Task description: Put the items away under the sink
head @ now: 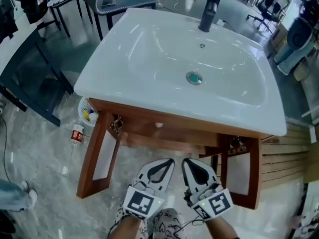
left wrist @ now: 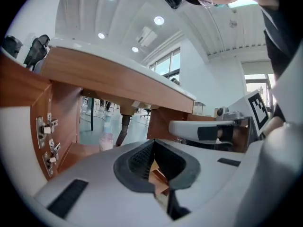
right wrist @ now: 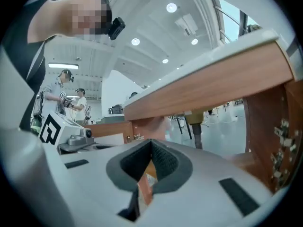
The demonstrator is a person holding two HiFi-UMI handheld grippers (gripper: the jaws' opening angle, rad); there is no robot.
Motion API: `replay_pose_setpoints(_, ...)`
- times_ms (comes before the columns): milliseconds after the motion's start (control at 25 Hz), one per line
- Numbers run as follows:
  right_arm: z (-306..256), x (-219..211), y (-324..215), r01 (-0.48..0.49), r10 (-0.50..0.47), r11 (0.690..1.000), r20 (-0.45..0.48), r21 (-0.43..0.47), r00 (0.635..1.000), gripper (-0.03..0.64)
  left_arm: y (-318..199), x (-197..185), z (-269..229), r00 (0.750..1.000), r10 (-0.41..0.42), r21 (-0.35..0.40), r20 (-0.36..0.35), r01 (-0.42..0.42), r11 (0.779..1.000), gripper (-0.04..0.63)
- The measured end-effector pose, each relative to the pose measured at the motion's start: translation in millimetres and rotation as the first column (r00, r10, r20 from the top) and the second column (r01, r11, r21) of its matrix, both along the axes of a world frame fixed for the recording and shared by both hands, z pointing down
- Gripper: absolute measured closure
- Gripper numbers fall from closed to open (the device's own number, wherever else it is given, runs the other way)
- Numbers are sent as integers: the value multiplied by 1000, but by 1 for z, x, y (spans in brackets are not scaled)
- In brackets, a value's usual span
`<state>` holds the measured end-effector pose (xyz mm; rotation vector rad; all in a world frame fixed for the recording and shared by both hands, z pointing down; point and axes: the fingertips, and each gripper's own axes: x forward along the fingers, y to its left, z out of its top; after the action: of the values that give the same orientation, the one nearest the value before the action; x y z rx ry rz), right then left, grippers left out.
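Both tongs are closed on nothing: the left tongs (head: 166, 163) and the right tongs (head: 193, 163) hang side by side, tips together, just in front of the wooden cabinet (head: 97, 153) under the sink (head: 209, 117). What looks due for stowing sits on the floor at the cabinet's left: a small red-and-white container (head: 77, 134) and a white basket (head: 87, 114) with something yellow in it, half tucked beneath the sink's rim. In the left gripper view a pale bottle (left wrist: 106, 137) stands by the drain pipe (left wrist: 124, 126); whether it is inside the cabinet or past it I cannot tell. To my eye the sensible move is to swing left, spread one pair wide before coming down, take the container across its body, and carry it low through the open front, clear of the pipe.
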<state>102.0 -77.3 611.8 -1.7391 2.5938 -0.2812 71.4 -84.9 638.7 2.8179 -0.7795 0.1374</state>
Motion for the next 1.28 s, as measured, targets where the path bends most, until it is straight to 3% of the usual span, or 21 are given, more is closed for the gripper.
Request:
replay_pose_setpoints(200, -68, -14, 13, 8, -8, 999, -13, -40, 1000, 609, 11, -20, -64, 999, 26, -17, 23, -26, 1000, 588)
replay_pose_setpoints(320, -109, -27, 20, 28, -30, 998, -50, -47, 998, 609, 12, -42, -99, 999, -7, -50, 33, 8, 999, 588)
replay_pose_setpoints(480, -154, -32, 30, 51, -56, 995, -61, -84, 997, 609, 17, -60, -151, 996, -6, -21, 90, 8, 1000, 588)
replay_pose_setpoints(600, -181, -33, 34, 38, -42, 995, -44, -92, 998, 609, 21, -64, -185, 995, -21, -8, 95, 22, 1000, 588)
replay_pose_setpoints(960, -250, -34, 44, 19, -17, 994, 20, -108, 1000, 609, 39, -61, -262, 996, 24, -21, 88, -23, 1000, 588)
replay_pose_setpoints(1280, -285, -47, 41, 41, -38, 995, 37, -89, 999, 609, 38, -71, -302, 994, 10, 15, 110, -12, 1000, 588)
